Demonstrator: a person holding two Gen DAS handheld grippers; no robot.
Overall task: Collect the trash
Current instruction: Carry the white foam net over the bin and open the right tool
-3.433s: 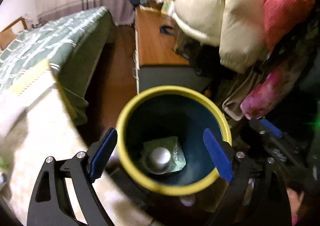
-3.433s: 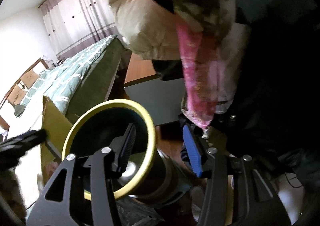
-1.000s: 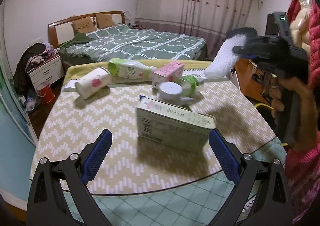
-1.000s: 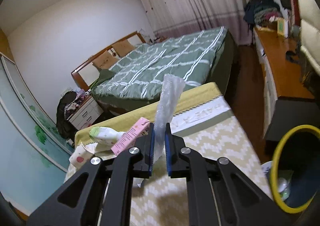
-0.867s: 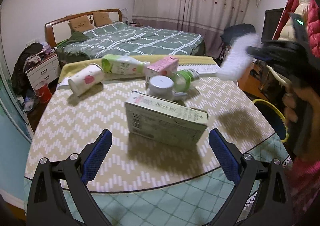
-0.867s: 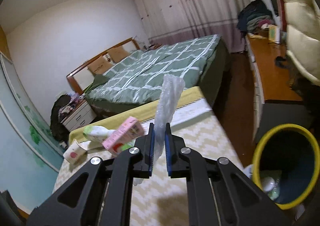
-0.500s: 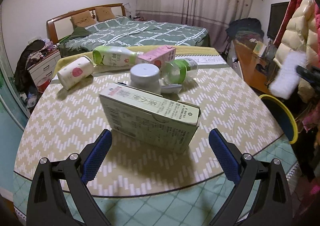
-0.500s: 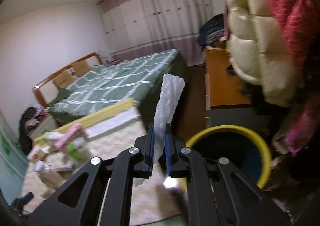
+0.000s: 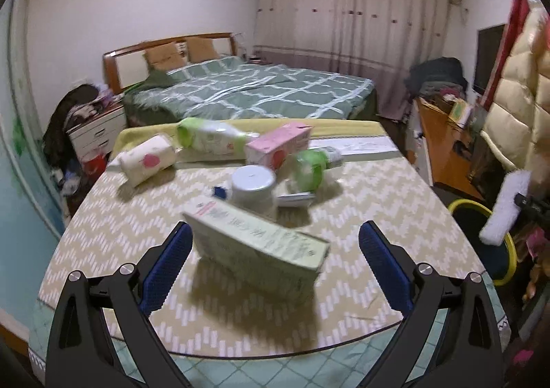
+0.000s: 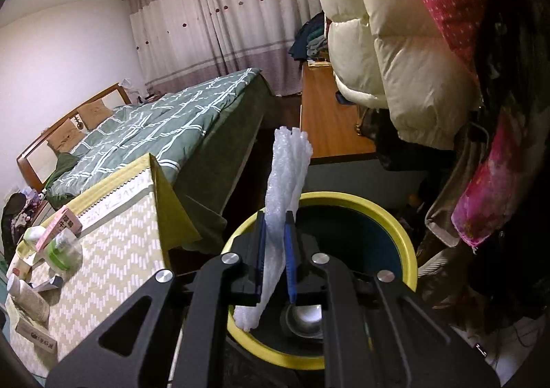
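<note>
My right gripper (image 10: 275,233) is shut on a white foam wrap strip (image 10: 288,168), held upright over the yellow-rimmed dark bin (image 10: 407,243); a silver lid lies at the bin's bottom. The strip (image 9: 503,212) and bin (image 9: 512,250) also show at the right of the left wrist view. My left gripper (image 9: 275,257) is open and empty, its blue pads either side of a pale green carton (image 9: 257,240) on the table (image 9: 395,209), without touching it. Behind lie a grey jar (image 9: 252,183), green-capped bottles (image 9: 311,168), a pink carton (image 9: 278,147) and a paper cup (image 9: 146,162).
A green-quilted bed (image 9: 247,92) stands beyond the table. A wooden cabinet (image 10: 330,126) and hanging puffy coats (image 10: 395,44) crowd the right side by the bin. A nightstand with clothes (image 9: 86,119) stands at far left.
My right gripper has carried the foam strip from over the table to above the bin. My left gripper has moved closer to the green carton.
</note>
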